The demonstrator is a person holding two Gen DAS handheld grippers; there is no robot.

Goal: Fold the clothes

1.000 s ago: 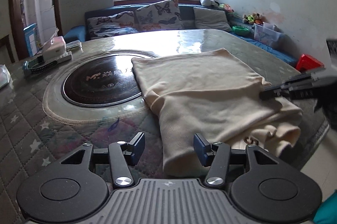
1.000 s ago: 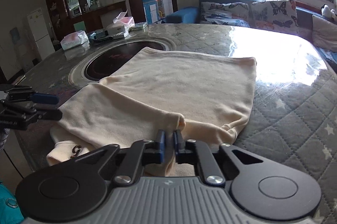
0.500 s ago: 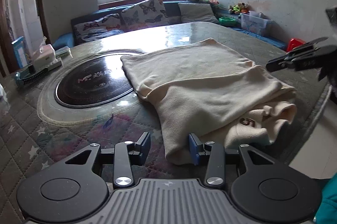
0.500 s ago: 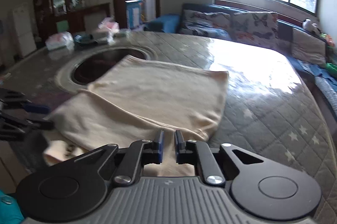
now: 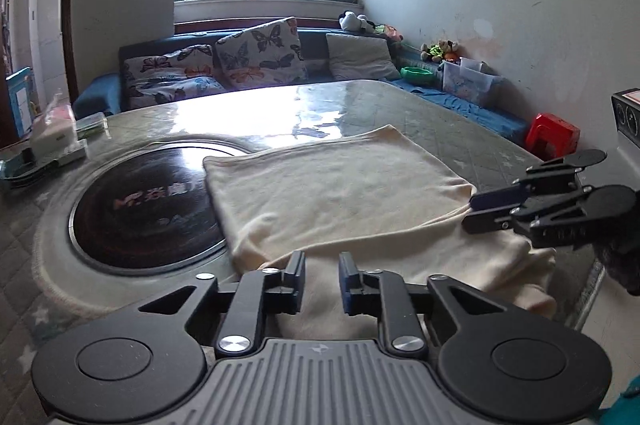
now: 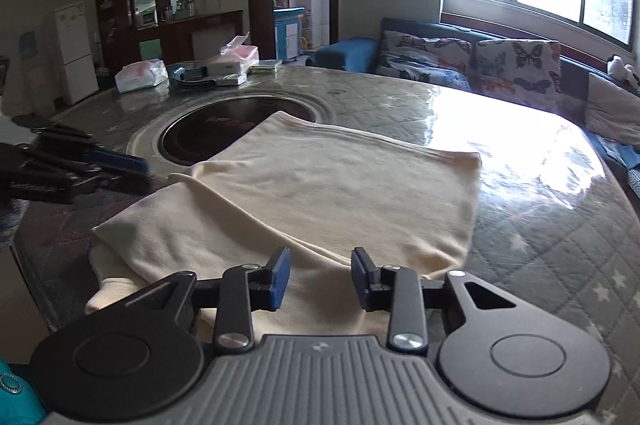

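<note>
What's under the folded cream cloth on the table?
The cream cloth lies on the quilted table cover, its far corner overlapping the round dark cooktop. Lower layers of cloth poke out near the edge; anything beneath them is hidden.

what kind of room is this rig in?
Likely a home living and dining room: a blue sofa with butterfly cushions under the window, a fridge in the back, and a cream garment on a big table.
</note>
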